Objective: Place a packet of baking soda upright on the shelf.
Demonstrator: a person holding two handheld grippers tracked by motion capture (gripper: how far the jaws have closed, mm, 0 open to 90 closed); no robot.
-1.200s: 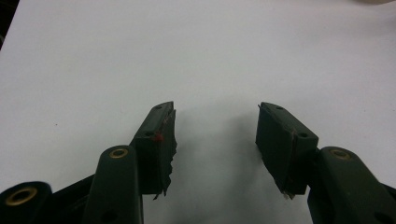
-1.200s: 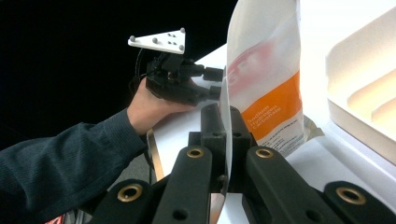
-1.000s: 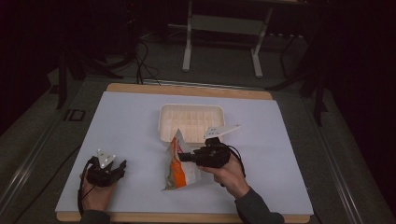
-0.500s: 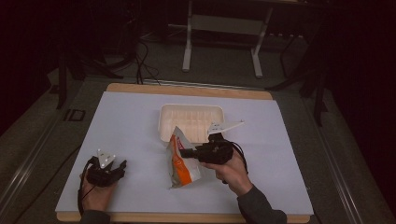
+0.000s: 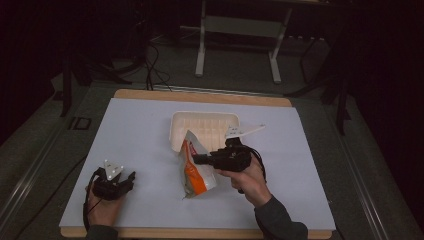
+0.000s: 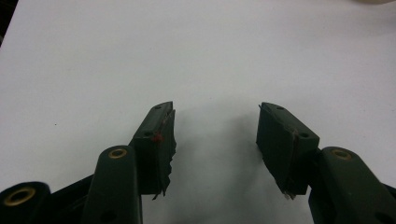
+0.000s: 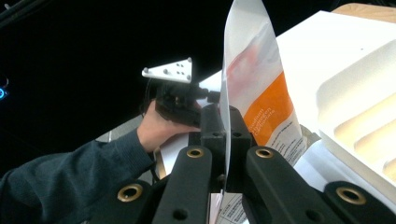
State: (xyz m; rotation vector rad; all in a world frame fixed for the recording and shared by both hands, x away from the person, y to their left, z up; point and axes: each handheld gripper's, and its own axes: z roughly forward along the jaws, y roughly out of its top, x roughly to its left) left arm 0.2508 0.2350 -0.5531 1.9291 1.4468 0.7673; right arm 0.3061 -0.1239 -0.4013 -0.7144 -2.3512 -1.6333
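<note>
Orange and white bag (image 5: 192,167), thin and crinkly, standing up on its edge near the middle of the white table (image 5: 140,130). Looks light and floppy, likely bends and slips easily, so probably best pinched flat on the sealed edge, not squeezed in the puffy middle. Hard to tell how full.

Right gripper (image 5: 200,159) at 3 o'clock from the bag, jaws squeezed tight on the bag's thin edge. Seen close in the right gripper view: bag sheet (image 7: 252,88) running up between the two black jaws of the gripper (image 7: 226,140), no gap left.

White tray (image 5: 205,130) with ridges at 12 o'clock from the bag, just beside it, maybe touching at the near rim. Looks stiff and empty.

Left gripper (image 5: 127,180) well apart at 9 o'clock, low near the table's front corner, held in a hand (image 5: 102,210). Jaws wide apart with nothing between, only bare table under the gripper (image 6: 215,135).
</note>
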